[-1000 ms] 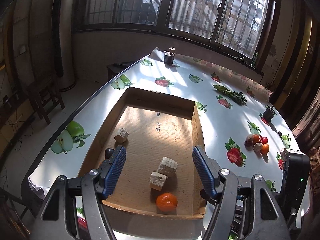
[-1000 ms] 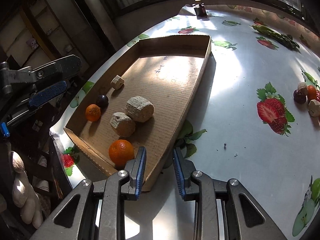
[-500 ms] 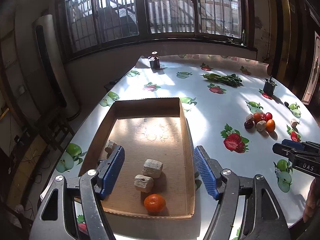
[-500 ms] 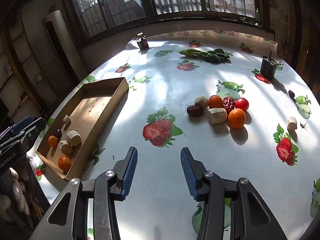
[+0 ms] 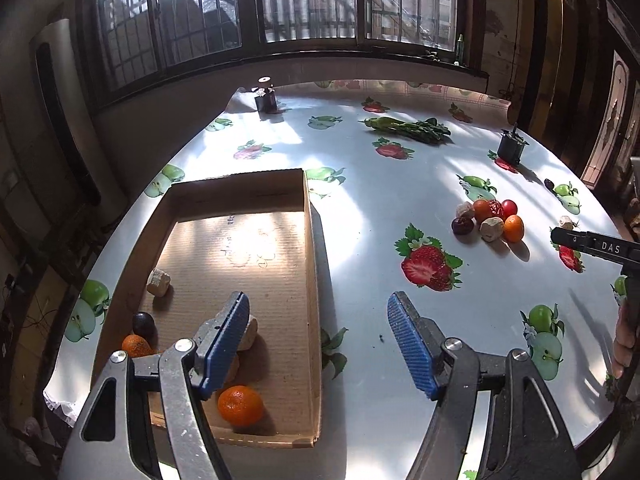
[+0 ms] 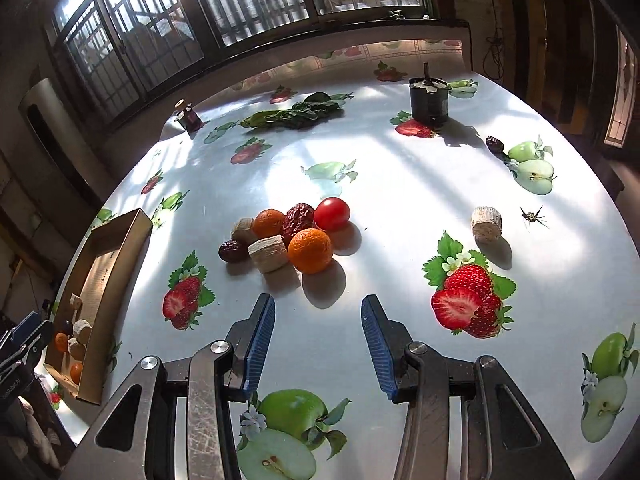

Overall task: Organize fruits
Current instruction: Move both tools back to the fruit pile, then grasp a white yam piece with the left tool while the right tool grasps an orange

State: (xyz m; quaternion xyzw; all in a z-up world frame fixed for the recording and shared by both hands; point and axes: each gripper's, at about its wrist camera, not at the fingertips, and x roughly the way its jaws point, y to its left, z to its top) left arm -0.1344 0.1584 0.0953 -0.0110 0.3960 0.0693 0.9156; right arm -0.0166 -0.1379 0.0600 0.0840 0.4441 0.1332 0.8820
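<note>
The right gripper (image 6: 318, 344) is spread wide and holds nothing. Straight ahead of it, near the middle of the table (image 6: 400, 184), sits a pile of fruits; the orange (image 6: 310, 250) is nearest. The left gripper (image 5: 320, 344) is also spread and empty, over the right wall of the cardboard tray (image 5: 313, 280), well apart from the pile. So the right hand is nearer.

this looks like a room in an old home. a big round table (image 6: 400, 184) wears a shiny cloth with apple and strawberry pictures. behind it are tall windows (image 5: 304, 4) with metal bars and dark wood frames. a wood chair (image 5: 60, 276) stands on the floor, and leafy greens (image 6: 296, 112) lie on the table.
</note>
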